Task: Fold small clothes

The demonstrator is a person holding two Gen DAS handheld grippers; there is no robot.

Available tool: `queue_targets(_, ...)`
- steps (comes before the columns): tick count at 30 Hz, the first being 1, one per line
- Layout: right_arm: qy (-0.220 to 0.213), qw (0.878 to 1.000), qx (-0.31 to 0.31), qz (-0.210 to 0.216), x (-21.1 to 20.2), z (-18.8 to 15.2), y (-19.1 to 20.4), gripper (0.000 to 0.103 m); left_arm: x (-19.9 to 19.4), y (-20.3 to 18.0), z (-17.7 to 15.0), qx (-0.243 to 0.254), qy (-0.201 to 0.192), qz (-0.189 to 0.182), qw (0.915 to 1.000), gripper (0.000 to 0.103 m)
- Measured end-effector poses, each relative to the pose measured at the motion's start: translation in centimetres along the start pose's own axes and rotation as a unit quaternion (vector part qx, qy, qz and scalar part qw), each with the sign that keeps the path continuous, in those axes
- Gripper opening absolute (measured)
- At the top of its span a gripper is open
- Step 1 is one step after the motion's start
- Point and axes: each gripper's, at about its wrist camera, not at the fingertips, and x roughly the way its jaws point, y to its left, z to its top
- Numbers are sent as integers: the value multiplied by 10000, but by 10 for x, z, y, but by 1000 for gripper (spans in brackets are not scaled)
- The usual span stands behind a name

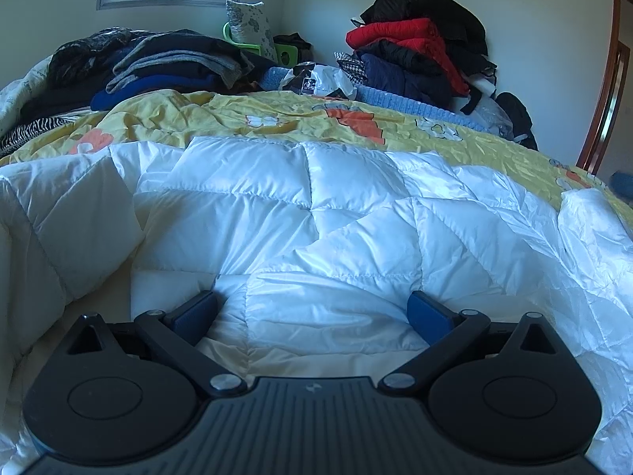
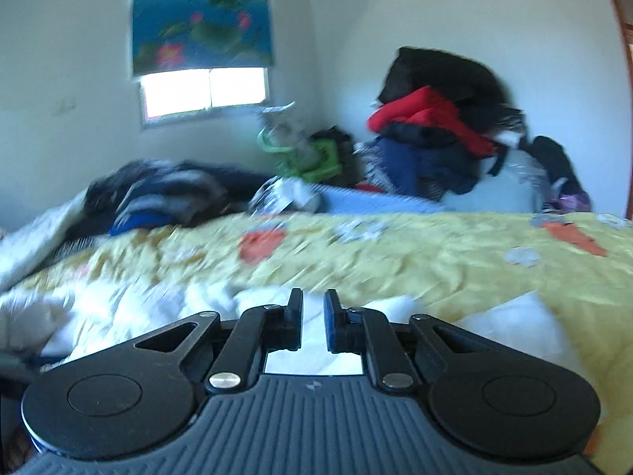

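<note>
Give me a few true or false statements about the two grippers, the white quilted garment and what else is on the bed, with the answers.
1. The left gripper is wide open over the white quilted garment. True.
2. The right gripper is spread as wide as the left. False: its fingers stand close together with only a narrow gap.
3. The bedspread is plain blue. False: it is yellow with orange and white flowers.
4. A red jacket lies in the pile of clothes by the far wall. True.
5. The right wrist view is sharp. False: it is blurred.
</note>
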Motion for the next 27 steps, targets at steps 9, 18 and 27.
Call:
queue_targets(9, 123, 9777, 2087, 175, -41, -32, -53, 82, -2, 7, 0, -226, -75, -166, 9996, 103)
queue_targets(18, -140, 8681, 4962, 67, -57, -81, -149, 56, -2, 9, 1, -283, -91, -205, 9993, 103)
queue_targets(27, 138, 8153, 5788, -42, -44, -102, -149, 52, -2, 9, 0, -287, -93, -212, 9993, 103)
